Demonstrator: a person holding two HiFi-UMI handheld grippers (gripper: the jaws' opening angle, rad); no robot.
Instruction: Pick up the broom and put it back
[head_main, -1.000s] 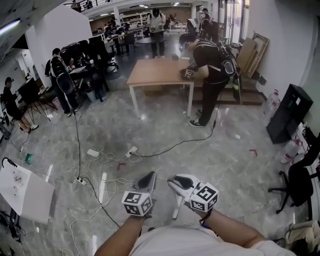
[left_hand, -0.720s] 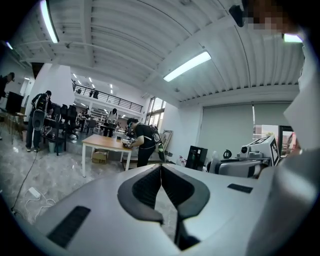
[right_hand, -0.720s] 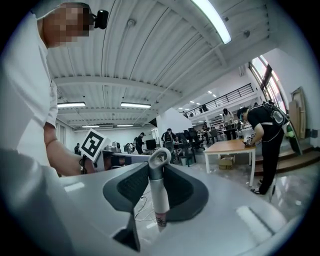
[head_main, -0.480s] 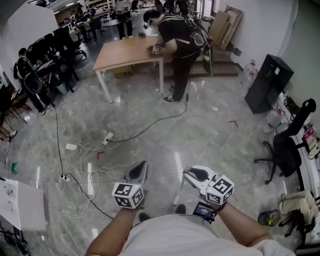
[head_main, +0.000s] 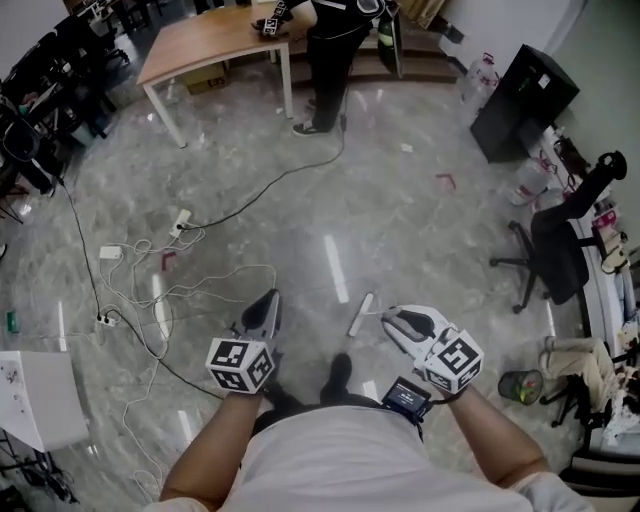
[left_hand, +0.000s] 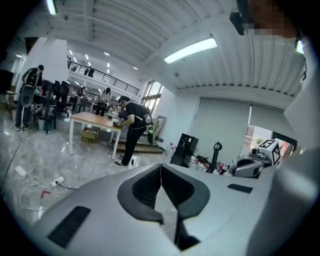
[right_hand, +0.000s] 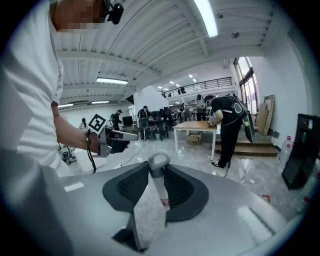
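Moving on across the floor: bench (head_main: 200, 45) has slid to the top of the head view, both claws carried lower. The right claw (head_main: 392, 316) pinches the broom (right_hand: 157, 192) near its looped handle end; the left claw (head_main: 266, 303) is pressed together, empty. Pickup done, likely carrying; put-back spot not identifiable.
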